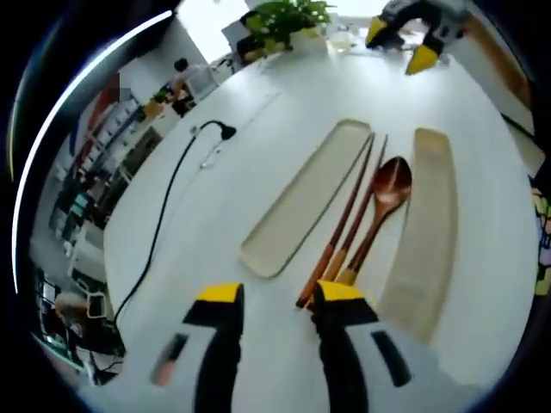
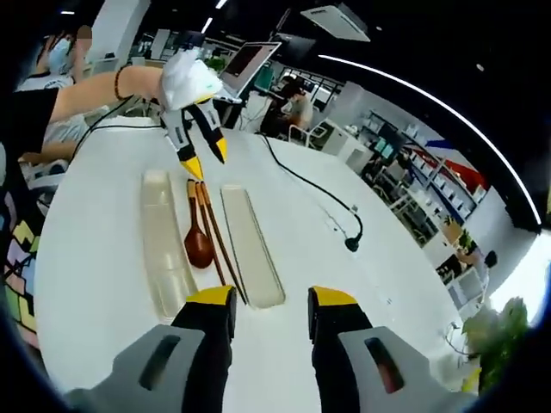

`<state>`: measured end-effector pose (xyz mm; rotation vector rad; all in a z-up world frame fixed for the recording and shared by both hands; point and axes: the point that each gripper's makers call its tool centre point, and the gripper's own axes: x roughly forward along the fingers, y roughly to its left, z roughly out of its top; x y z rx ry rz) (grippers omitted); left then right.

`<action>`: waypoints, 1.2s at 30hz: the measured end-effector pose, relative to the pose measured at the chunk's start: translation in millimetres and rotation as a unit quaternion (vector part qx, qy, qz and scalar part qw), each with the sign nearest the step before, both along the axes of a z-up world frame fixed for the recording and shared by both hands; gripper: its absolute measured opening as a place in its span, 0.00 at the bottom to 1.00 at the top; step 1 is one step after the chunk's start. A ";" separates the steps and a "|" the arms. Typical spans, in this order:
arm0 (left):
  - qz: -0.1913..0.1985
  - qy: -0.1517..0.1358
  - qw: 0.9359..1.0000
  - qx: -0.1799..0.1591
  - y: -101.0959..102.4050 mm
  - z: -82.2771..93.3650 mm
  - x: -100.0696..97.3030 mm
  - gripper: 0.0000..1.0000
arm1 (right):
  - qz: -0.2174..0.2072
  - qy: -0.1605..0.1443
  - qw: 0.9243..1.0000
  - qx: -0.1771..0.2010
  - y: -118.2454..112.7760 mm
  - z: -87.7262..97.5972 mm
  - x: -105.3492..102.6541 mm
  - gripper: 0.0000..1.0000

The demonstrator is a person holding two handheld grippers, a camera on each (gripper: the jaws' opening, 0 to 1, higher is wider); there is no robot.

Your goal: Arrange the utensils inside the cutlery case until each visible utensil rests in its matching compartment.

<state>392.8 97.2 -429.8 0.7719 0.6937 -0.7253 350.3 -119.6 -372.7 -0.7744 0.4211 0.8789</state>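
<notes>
Two long beige case halves lie side by side on the white table: one half and the other half. Between them, on the bare table, lie a pair of brown chopsticks and a wooden spoon. My left gripper is open, its jaws just short of the utensils' handle ends, nothing held. My right gripper is open at the opposite end of the table, a little short of the case halves, and holds nothing.
A black cable with a plug runs across the table beside the case. A potted plant stands at the table's end. A person's arm holds the left gripper. Office desks, shelves and people lie beyond.
</notes>
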 end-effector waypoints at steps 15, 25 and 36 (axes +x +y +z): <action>-0.011 0.027 0.999 0.030 -6.2 -13.6 2.0 0.31 | 0.048 0.081 0.990 -0.105 15.6 -40.7 8.0 0.26; -0.016 0.033 0.997 0.072 0.1 -20.1 5.9 0.29 | 0.073 0.089 0.984 -0.139 17.4 -56.6 8.6 0.23; -0.025 0.057 0.993 0.096 -0.9 -30.0 3.3 0.26 | 0.099 0.107 0.979 -0.145 34.9 -60.2 10.1 0.14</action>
